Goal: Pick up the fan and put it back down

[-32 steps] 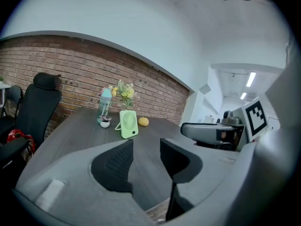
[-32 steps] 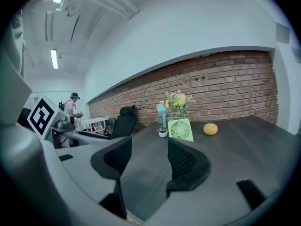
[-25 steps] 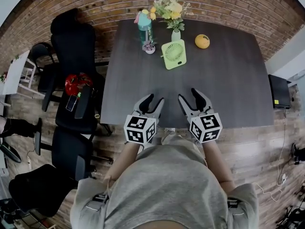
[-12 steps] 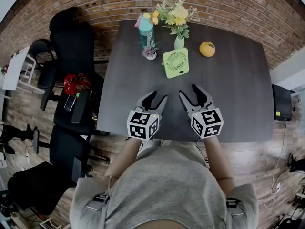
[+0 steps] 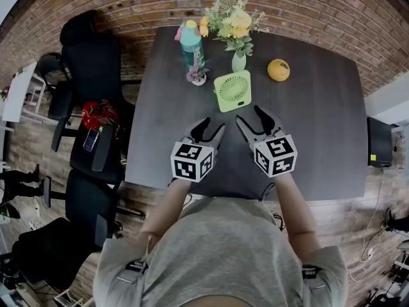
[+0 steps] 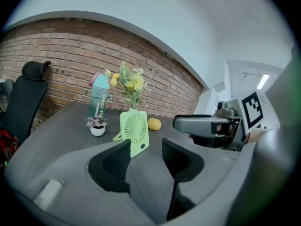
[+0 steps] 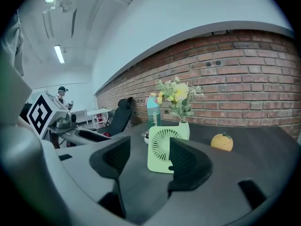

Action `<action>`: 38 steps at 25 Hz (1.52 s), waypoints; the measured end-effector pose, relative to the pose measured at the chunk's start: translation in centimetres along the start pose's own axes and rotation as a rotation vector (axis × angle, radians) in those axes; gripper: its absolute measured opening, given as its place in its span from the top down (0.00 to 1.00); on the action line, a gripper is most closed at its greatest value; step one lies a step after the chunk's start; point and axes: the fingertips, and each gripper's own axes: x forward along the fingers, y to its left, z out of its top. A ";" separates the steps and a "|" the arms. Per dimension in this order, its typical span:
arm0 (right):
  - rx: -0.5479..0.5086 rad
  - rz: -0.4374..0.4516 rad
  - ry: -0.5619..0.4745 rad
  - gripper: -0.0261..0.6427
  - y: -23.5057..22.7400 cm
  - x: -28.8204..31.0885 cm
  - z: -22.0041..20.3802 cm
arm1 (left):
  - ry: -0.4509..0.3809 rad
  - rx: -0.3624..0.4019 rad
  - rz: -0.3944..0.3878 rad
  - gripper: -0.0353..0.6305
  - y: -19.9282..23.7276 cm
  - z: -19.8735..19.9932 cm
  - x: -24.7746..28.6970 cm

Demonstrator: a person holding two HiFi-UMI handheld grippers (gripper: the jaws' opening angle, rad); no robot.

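Green fan (image 5: pixel 232 91) beyond left claw (image 5: pixel 209 128), right claw (image 5: pixel 251 116); both opening, empty.

Soft, even light fills the head view. The dark worktop (image 5: pixel 319 126) shows only a dull sheen and faint shadows. The wide lens bows the brick wall (image 5: pixel 307 8) into an arc and stretches the frame edges. Both gripper views sit inside a black ring. Close to the lens, the left hand-held gripper (image 6: pixel 146 147) and right hand-held gripper (image 7: pixel 149 147) look soft and blurred. A ceiling strip light (image 7: pixel 59 53) glares at upper left.
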 end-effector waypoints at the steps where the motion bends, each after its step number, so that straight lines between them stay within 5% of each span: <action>1: 0.001 0.001 0.007 0.60 -0.4 0.4 -0.2 | 0.004 -0.002 0.001 0.65 0.2 0.0 0.5; 38: 0.045 0.042 0.126 0.44 -8.6 12.8 -4.4 | 0.217 -0.043 0.037 0.56 5.4 -5.2 14.1</action>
